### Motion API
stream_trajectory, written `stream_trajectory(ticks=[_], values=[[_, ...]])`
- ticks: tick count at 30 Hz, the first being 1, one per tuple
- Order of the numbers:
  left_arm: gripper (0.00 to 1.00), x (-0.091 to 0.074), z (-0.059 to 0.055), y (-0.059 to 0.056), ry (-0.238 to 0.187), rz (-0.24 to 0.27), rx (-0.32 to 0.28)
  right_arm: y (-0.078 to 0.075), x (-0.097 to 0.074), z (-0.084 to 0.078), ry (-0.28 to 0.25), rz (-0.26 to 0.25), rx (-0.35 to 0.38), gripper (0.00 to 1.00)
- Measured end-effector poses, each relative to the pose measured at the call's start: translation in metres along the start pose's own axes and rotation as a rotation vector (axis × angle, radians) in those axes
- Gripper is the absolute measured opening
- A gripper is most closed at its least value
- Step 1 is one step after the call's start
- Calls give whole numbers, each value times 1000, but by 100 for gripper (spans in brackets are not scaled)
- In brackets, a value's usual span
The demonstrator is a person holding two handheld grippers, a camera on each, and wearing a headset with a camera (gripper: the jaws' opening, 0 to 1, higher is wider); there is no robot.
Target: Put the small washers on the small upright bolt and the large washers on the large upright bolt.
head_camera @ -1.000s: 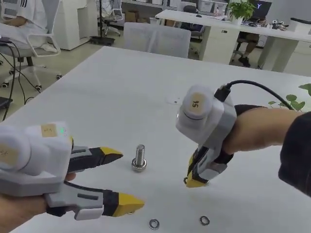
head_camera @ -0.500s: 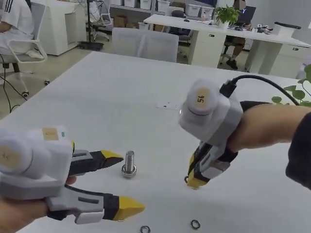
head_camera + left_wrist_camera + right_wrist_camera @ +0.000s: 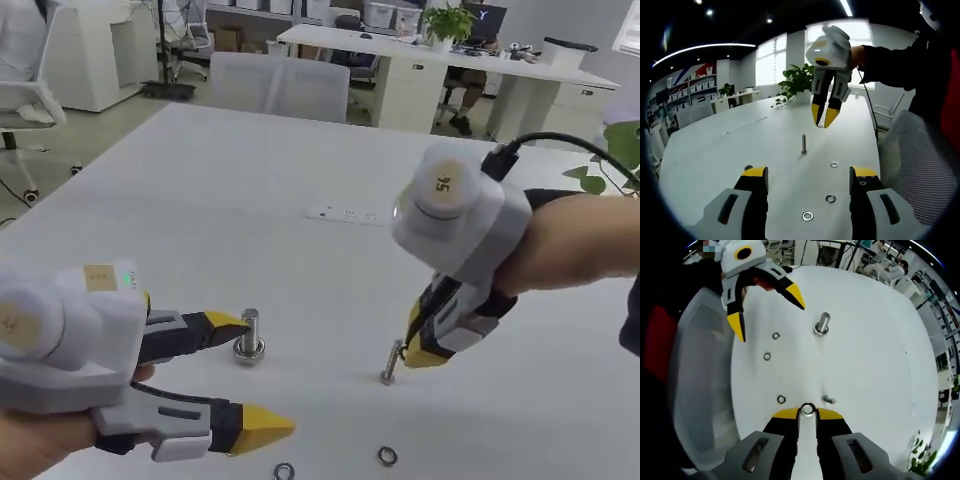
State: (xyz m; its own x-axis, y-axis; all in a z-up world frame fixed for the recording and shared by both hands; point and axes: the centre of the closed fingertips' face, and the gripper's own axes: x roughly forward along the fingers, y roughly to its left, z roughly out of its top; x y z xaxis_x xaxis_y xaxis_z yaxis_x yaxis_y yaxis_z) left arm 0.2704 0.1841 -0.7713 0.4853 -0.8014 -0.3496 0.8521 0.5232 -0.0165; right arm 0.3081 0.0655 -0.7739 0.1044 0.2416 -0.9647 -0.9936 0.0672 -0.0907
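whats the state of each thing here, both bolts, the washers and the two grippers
left gripper: open, holding nothing
right gripper: shut on a washer, close to the small bolt's top
small bolt: upright, shank bare
large bolt: upright on its wide base, cannot tell if a washer is on it
loose washers: three, lying flat on the table
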Motion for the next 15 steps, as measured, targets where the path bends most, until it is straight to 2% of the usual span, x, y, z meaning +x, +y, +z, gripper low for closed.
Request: stream_trajectory(ticks=[7, 15], values=[[65, 4, -4, -2, 10, -15, -7, -12, -7, -7, 4, -25, 11, 13], [65, 7, -9, -4, 19, -27, -15, -24, 1, -6, 4, -32, 6, 13]])
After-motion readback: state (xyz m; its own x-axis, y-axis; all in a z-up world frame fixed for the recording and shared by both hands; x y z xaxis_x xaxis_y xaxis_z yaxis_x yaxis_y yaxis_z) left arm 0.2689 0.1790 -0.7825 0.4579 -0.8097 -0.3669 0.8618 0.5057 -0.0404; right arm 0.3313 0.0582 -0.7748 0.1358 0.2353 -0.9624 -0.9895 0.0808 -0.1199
